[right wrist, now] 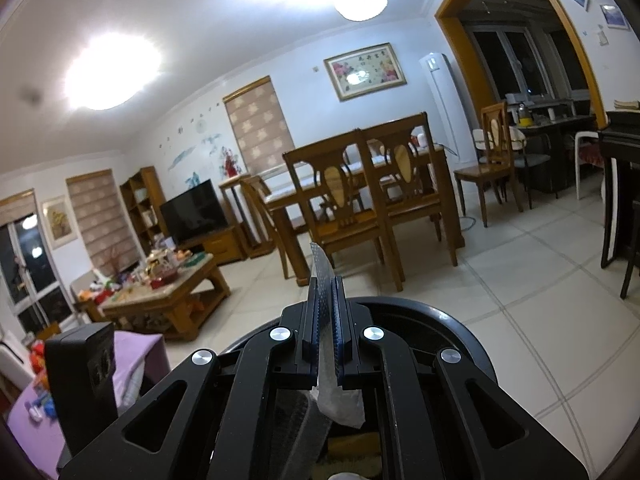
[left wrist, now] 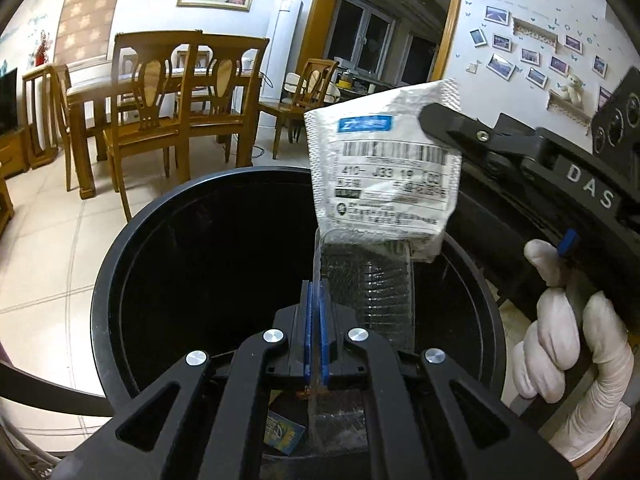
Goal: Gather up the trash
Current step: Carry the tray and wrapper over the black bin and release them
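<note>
Left wrist view: the left gripper hung over the open mouth of a round black bin, its blue-padded fingers pressed together on the edge of a clear ribbed plastic tray. The tray stood above the bin's dark interior, and a small printed packet lay at the bottom of the bin. Just beyond the tray, a white plastic mailing bag with a barcode label was held above the far side of the bin by the right gripper, which entered from the right and gripped the bag at its upper right corner. A hand in a white glove held that gripper's handle.

Right wrist view: the right gripper had its fingers clamped on the mailing bag, seen edge-on between the pads. The rim of the bin curved below and ahead of the fingers. Behind stood a dining table with wooden chairs on a tiled floor, a cluttered coffee table and a television.
</note>
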Available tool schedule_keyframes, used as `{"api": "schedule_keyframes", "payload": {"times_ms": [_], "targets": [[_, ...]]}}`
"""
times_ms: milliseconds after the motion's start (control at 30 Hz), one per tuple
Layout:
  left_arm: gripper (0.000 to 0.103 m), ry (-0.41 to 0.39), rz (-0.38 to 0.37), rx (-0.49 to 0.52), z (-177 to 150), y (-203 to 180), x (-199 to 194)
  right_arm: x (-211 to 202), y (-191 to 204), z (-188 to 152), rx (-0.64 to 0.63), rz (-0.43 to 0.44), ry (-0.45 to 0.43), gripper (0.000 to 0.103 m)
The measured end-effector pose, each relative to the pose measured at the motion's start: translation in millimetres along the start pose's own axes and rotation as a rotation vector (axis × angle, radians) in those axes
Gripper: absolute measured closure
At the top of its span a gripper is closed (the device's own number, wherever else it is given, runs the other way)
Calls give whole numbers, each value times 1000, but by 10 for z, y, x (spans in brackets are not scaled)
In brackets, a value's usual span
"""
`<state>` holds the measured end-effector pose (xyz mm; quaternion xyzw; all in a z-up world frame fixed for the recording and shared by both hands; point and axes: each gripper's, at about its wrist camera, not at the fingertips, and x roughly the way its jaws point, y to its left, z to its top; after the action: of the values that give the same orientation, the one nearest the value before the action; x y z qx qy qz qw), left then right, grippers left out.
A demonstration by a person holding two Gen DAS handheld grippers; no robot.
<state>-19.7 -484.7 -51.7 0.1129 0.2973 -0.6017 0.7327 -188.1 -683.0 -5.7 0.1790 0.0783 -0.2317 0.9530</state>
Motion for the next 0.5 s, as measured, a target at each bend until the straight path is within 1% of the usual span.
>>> {"api": "schedule_keyframes", "payload": {"times_ms": [267,333,367,400,433,500], "targets": [[97,-23,1,11,8,-26,-21,8,53,-26,-11,1,-5,96],[97,-25,3,12,-9,-25,-20,7,82,-16,-23,13,-6,95],[96,-27,9,13,-12,-31,-23,6,88,-4,-26,19,-5,92],[96,-30,15,15,-22,-37,-26,2,97,-1,-26,28,-4,81],[95,-32,22,19,-17,-52,-30,-12,106,6,-25,36,-9,60],[93,-32,29,27,-12,-74,-29,-67,115,17,-20,33,-33,41]]}}
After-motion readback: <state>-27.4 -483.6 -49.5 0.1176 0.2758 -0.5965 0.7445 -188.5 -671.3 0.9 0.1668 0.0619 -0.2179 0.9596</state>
